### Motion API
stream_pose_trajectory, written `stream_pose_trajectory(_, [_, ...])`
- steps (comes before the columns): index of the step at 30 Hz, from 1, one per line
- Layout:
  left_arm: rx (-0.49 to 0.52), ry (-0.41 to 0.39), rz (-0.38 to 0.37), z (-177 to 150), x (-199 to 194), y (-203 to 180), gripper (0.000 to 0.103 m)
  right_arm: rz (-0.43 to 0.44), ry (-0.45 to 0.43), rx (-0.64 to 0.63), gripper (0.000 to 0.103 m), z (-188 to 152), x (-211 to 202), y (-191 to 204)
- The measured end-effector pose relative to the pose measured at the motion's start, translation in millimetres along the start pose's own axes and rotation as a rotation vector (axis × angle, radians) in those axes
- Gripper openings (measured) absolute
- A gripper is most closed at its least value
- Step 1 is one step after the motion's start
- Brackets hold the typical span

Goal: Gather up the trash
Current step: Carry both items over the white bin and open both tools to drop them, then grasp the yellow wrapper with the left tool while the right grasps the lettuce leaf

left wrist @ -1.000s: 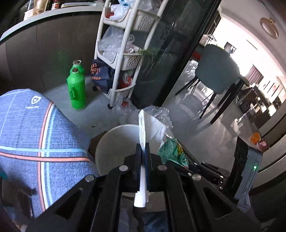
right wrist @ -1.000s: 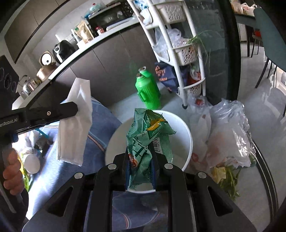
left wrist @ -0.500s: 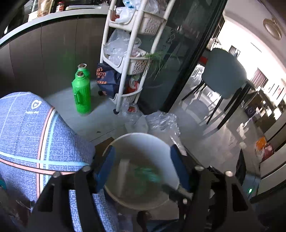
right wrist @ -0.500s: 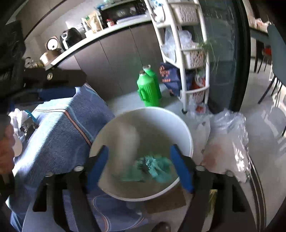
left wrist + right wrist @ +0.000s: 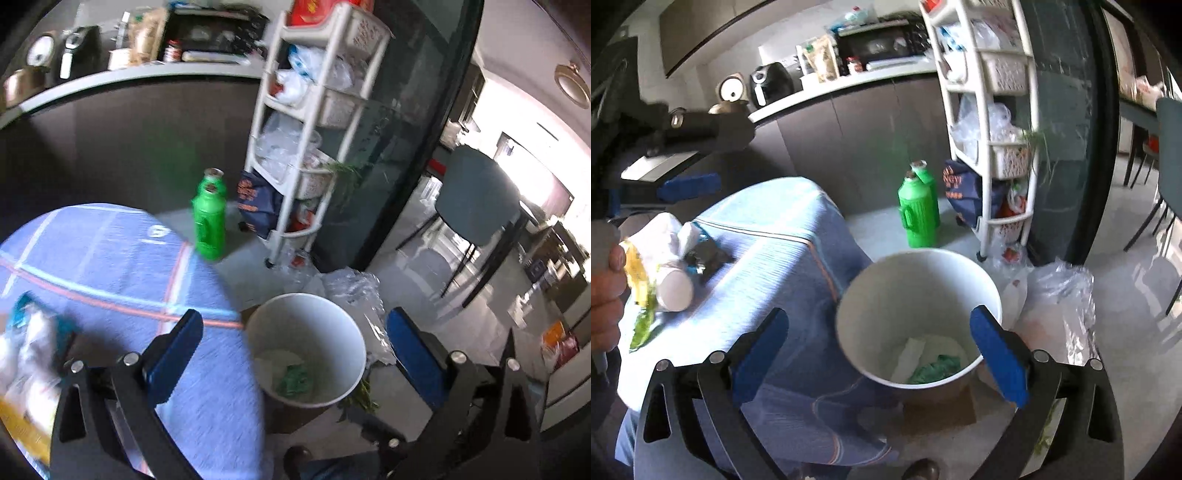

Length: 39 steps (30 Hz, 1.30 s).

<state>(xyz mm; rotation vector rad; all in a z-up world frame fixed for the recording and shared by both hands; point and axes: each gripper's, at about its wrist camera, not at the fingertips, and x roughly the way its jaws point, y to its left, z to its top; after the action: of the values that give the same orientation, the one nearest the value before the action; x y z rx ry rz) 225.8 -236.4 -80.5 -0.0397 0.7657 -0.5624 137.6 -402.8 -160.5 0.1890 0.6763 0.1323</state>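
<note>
Trash: white paper (image 5: 911,354) and crumpled green wrapper (image 5: 934,369), at the bottom of the bin.
Bin: white bucket (image 5: 886,280), on the floor beside the blue-clothed tabletop (image 5: 768,266).
Left gripper (image 5: 293,339): jaws spread, empty.
Right gripper (image 5: 879,343): jaws spread, empty.
Tabletop: further litter (image 5: 661,258), blurred.

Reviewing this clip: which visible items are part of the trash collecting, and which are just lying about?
Job: white bin, green wrapper and white paper inside it, leftover trash on the table, both open grippers.
Lying about: green bottles, storage rack, chair.
</note>
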Motion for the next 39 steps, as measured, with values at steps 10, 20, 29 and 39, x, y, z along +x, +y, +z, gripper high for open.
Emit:
stream_pose_trajectory(10, [-0.12,-0.105,0.181,-49.7,-128.0,54.4,0.099,0.067,-0.079,-0.075,0.094,2.7,-65.6,78.8])
stream_pose_trajectory(20, [-0.245,-0.111,0.346,-125.7,-211.1,135.0,0.099,0.192,-0.099,-0.151,0.095,-4.2,-76.6,147.6])
stream_pose_trajectory(29, [-0.324,-0.098,0.31,-156.4,-224.1,178.0,0.099,0.245,0.072,-0.232,0.094,-11.7,-38.4,209.8])
stream_pose_trajectory(39, [-0.353,-0.119,0.25,-160.4,-227.3,203.0,0.095,0.271,0.138,-0.326,0.067,-13.1,-4.3,258.8])
